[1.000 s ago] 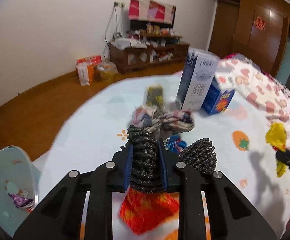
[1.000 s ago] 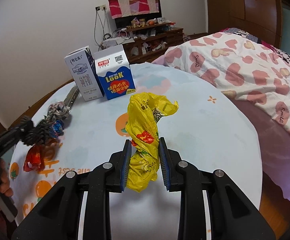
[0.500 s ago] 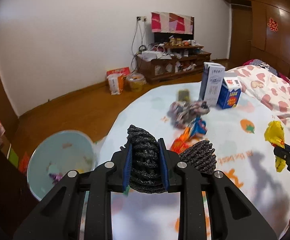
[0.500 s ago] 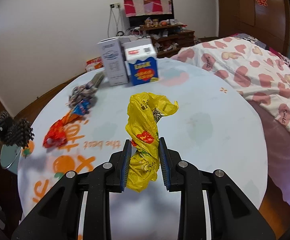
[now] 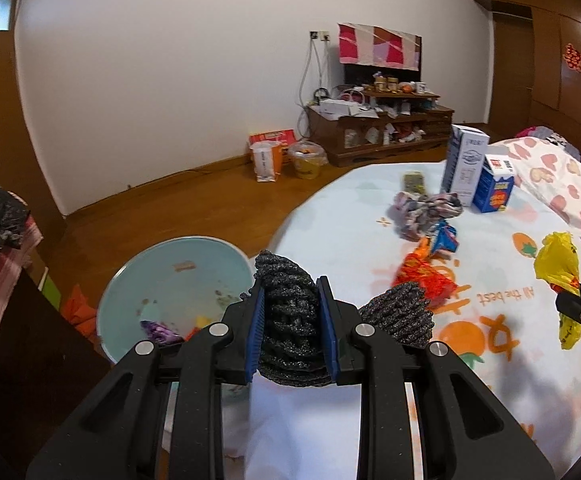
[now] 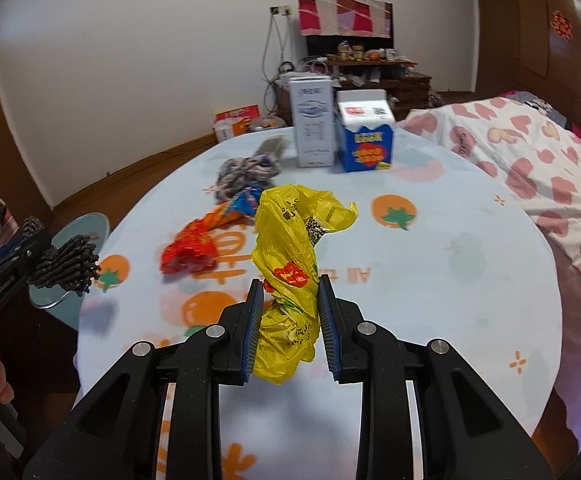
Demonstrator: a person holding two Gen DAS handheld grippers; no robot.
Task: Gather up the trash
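A dark grey knitted wad of fabric (image 5: 288, 320) is clamped between the blue pads of the left claw (image 5: 290, 330), held at the counter's (image 5: 510, 392) edge, just short of the pale blue round trash bin (image 5: 138, 280) on the floor beside it. The right claw (image 6: 289, 328) is clamped on a crumpled yellow plastic bag (image 6: 290, 256) above the counter's middle. To do this step well, I judge each load should be carried fully over the bin's mouth before letting go, the left first as it is nearer, releasing low so nothing catches the rim. An orange-red wrapper (image 6: 190, 246), a blue wrapper (image 6: 246, 200), a grey-pink cloth bundle (image 6: 246, 172) and two cartons (image 6: 338, 134) remain on the counter.
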